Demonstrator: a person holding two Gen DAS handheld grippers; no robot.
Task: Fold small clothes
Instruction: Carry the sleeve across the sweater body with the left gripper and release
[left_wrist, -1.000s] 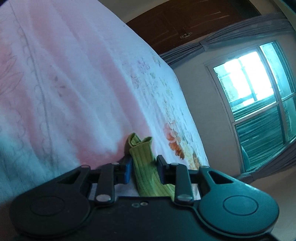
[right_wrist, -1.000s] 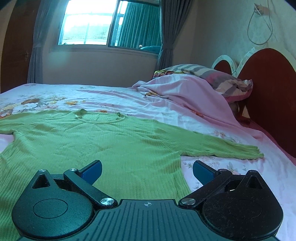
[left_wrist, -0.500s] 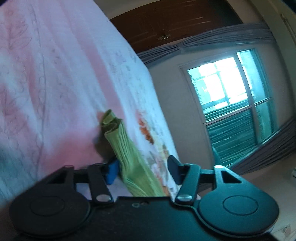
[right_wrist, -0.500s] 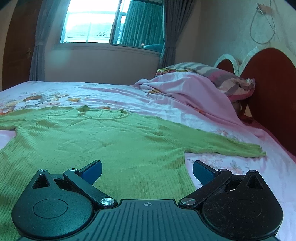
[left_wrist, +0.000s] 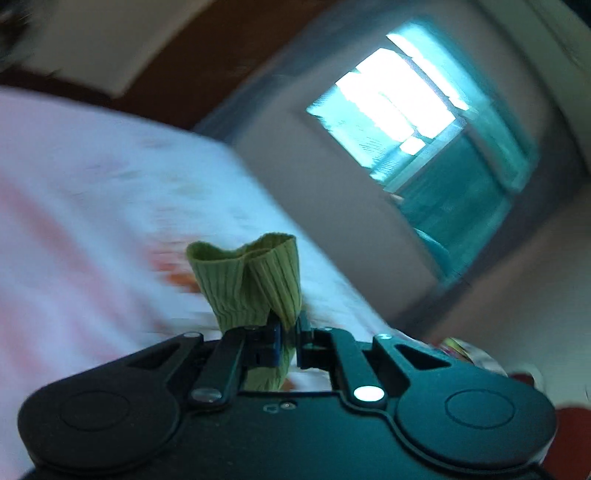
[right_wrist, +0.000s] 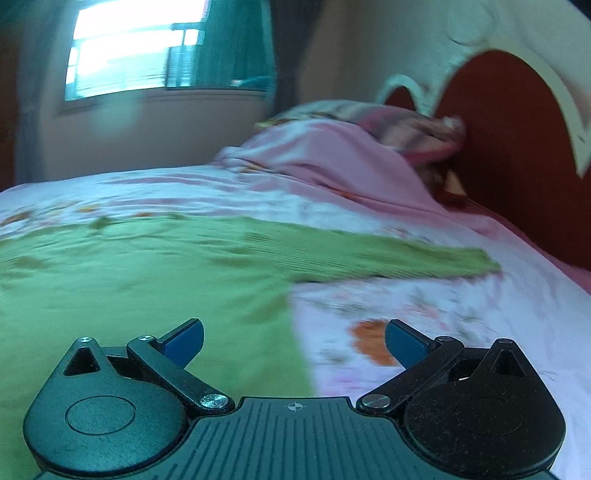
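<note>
While the left gripper (left_wrist: 290, 338) pinches the ribbed cuff (left_wrist: 247, 280) of the green sweater (right_wrist: 140, 280), cuff end sticks up past the fingertips, above the floral bedsheet (left_wrist: 92, 206). Sweater body lies flat on the bed; other sleeve (right_wrist: 399, 258) runs rightward toward the headboard (right_wrist: 517, 155). Right gripper (right_wrist: 293, 341) gapes wide and empty, straddling the sweater's side edge.

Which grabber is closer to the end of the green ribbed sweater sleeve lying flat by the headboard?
Right. The right gripper hangs open short of that green ribbed sweater sleeve; the left gripper pinches the other cuff.
</note>
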